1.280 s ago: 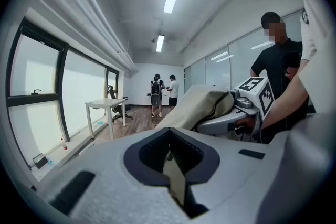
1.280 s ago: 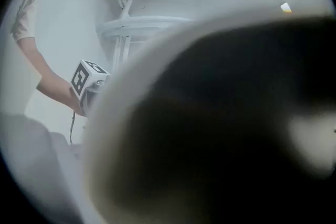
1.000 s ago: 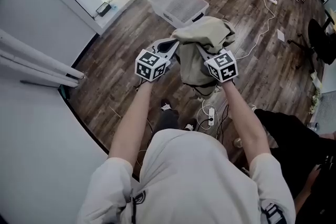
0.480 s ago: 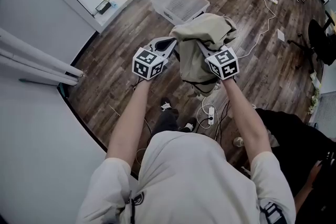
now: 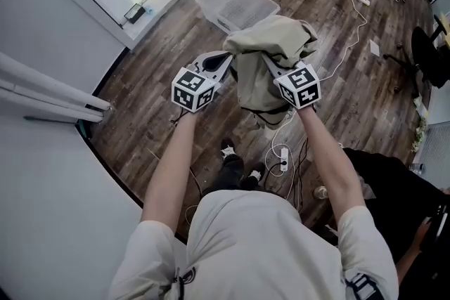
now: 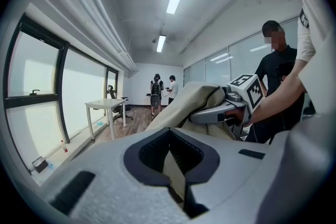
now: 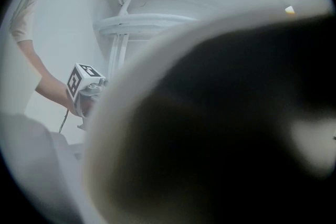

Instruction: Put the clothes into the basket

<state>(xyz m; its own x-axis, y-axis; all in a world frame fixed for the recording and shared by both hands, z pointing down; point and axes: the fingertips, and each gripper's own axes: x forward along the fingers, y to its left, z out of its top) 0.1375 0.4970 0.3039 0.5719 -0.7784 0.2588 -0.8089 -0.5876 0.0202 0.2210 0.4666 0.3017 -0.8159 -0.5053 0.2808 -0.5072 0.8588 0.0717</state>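
We hold both bare forearms stretched forward and nearly parallel, with the two grippers side by side in front of the chest and their marker cubes turned upward. The left gripper [image 5: 223, 63] angles inward toward the right one. Its jaws stand narrow, pinched on a fold of the olive garment [image 5: 271, 46] that shows in the slot between them. The right gripper [image 5: 273, 67] points forward with its front buried under the bunched cloth. Cloth also fills its own view, so we cannot tell whether its jaws are clamping the fabric or merely carrying it.

The garment hangs in the air, heaped widest across the two gripper fronts. Its long axis runs downward from there, a loose tail dropping below the right gripper toward the wooden floor [image 5: 151, 88]. The pale basket [image 5: 214, 14] sits on that floor ahead of us, beyond the garment and apart from it.
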